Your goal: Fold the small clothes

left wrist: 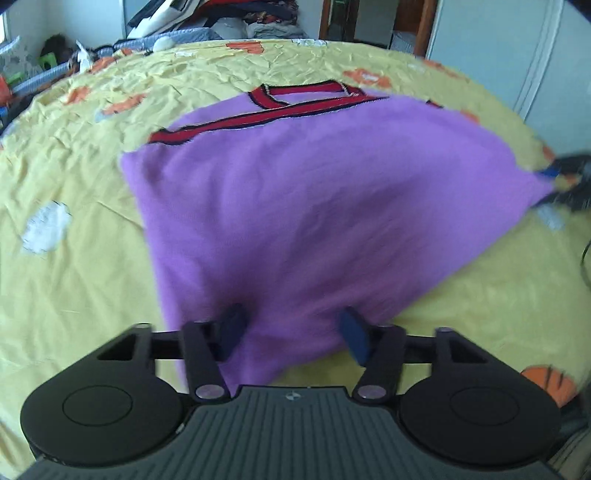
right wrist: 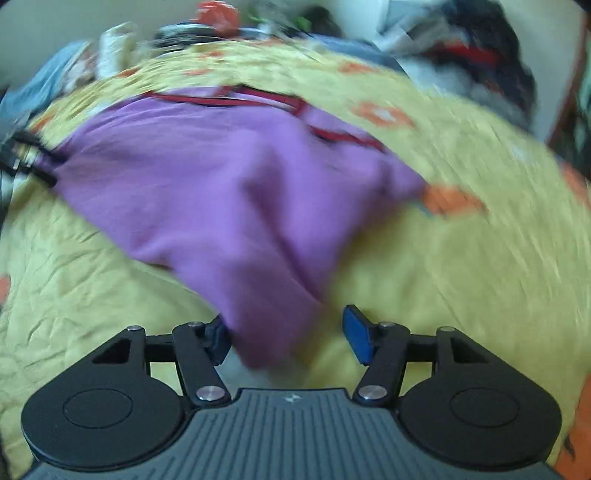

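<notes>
Your left gripper (left wrist: 293,334) holds its jaws spread, with the near corner of the purple garment (left wrist: 314,206) lying between the blue pads (left wrist: 352,332) — no pinch is visible, and the cloth sags past the left pad toward the camera. Your right gripper (right wrist: 288,334) likewise has its jaws spread; a corner of the same purple garment (right wrist: 229,184) hangs down between them, nearer the left pad, and motion blur hides whether it touches. The garment spreads over the yellow bedsheet (left wrist: 92,240), its red-and-black trim (left wrist: 266,110) at the far edge. In the left view, your right gripper (left wrist: 565,177) shows at the garment's right corner; its jaw state cannot be told there. A heap of clothes (left wrist: 258,18) lies beyond the bed.
</notes>
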`<state>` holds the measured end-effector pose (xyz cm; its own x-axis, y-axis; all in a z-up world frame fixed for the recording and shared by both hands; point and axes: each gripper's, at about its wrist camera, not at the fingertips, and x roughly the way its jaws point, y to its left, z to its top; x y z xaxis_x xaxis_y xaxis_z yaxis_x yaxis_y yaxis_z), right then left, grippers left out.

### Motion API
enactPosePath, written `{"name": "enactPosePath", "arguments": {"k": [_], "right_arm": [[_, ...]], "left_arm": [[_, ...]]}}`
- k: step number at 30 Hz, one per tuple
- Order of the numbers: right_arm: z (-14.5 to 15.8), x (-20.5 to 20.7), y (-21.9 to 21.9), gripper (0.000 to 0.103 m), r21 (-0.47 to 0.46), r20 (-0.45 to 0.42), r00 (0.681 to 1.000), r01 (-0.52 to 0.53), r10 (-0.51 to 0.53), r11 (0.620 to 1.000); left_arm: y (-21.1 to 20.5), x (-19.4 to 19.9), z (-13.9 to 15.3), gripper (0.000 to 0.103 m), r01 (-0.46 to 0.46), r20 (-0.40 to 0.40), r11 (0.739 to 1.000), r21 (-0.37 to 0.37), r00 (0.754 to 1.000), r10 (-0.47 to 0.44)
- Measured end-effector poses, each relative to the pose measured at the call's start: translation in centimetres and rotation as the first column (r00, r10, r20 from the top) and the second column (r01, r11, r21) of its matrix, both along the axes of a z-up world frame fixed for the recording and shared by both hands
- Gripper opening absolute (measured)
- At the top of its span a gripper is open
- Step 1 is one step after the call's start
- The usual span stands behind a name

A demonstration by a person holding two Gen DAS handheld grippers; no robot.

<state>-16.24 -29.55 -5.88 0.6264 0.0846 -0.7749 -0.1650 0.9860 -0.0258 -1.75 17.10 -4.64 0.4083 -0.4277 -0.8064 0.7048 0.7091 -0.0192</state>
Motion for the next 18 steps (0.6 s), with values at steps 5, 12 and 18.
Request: {"name": "enactPosePath", "arguments": {"k": [5,12,18], "right_arm": [[2.0,-1.2,-5.4,0.091,0.453,0.102,0.964,0.173,-0.244,0.875],[-0.9,6.4,-10.1,0.091,0.681,0.023,0.924,0.266,-0.382,0.682],[2.6,4.8,-12.3,0.096,0.639,0.082,0.912,0.262,-0.403,0.723]], "left_arm": [[2.4,1.1,0.4,0.06,-0.08,-0.004,0.997,-0.014,0.997,0.08],[4.6,1.6,1.0,0.072,-0.136,-0.037,0.991,-0.016,0.99,0.135],[6.3,0.0,2.8,0.084,-0.086,-0.013,0.995,-0.047,0.996,0.085]]}}
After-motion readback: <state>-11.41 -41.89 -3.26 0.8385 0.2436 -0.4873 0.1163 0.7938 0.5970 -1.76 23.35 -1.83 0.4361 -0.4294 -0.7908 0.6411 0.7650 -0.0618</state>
